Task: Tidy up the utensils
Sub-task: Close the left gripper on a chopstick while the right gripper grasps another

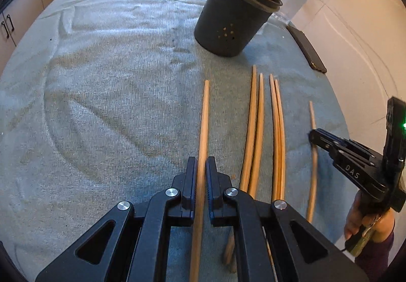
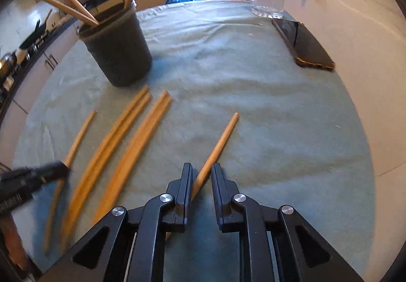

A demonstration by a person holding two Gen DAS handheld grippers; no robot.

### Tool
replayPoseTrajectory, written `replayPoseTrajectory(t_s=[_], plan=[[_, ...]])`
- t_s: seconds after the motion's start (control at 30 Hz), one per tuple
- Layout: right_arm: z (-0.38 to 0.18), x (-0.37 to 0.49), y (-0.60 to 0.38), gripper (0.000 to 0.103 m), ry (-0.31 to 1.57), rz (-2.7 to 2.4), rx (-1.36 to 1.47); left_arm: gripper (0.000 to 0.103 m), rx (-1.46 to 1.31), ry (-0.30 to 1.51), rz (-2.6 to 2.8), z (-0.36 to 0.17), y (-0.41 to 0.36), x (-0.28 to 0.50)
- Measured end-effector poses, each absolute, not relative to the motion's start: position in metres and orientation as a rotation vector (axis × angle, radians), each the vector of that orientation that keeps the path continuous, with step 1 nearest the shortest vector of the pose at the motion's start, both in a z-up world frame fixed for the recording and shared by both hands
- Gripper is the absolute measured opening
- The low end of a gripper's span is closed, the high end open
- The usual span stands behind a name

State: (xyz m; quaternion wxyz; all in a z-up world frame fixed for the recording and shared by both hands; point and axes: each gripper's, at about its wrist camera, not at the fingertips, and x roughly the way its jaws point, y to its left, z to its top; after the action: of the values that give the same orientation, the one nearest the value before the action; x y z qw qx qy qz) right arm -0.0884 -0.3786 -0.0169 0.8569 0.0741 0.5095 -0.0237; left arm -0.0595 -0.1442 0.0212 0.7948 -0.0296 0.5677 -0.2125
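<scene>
While both grippers — left gripper (image 1: 201, 170), right gripper (image 2: 201, 175) — straddle slim pale-wood chopsticks (image 1: 203, 129), neither visibly clamps.

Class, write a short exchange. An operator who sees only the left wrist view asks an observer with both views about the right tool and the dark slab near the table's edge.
Operator: From the side I can't judge the right tool. Is it closed on its chopstick?
Observer: No. Its fingers stand apart. The chopstick runs between them, close to one finger with a clear gap at the other.
Operator: And the dark slab that I see almost edge-on?
Observer: It's a phone, lying flat on the cloth with its dark screen up.
</scene>
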Motion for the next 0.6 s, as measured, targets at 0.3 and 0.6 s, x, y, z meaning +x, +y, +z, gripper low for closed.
replayPoseTrajectory(t_s=[0.3, 0.6], plan=[[-0.016, -0.078, -0.404, 0.017, 1.163, -0.079, 0.214, 0.007, -0.035, 1.262, -0.407, 0.026, -0.156, -0.028], [-0.014, -0.045, -0.398, 0.018, 1.209, -0.141, 0.163, 0.008, 0.009, 1.247, -0.404, 0.023, -0.169, -0.016]])
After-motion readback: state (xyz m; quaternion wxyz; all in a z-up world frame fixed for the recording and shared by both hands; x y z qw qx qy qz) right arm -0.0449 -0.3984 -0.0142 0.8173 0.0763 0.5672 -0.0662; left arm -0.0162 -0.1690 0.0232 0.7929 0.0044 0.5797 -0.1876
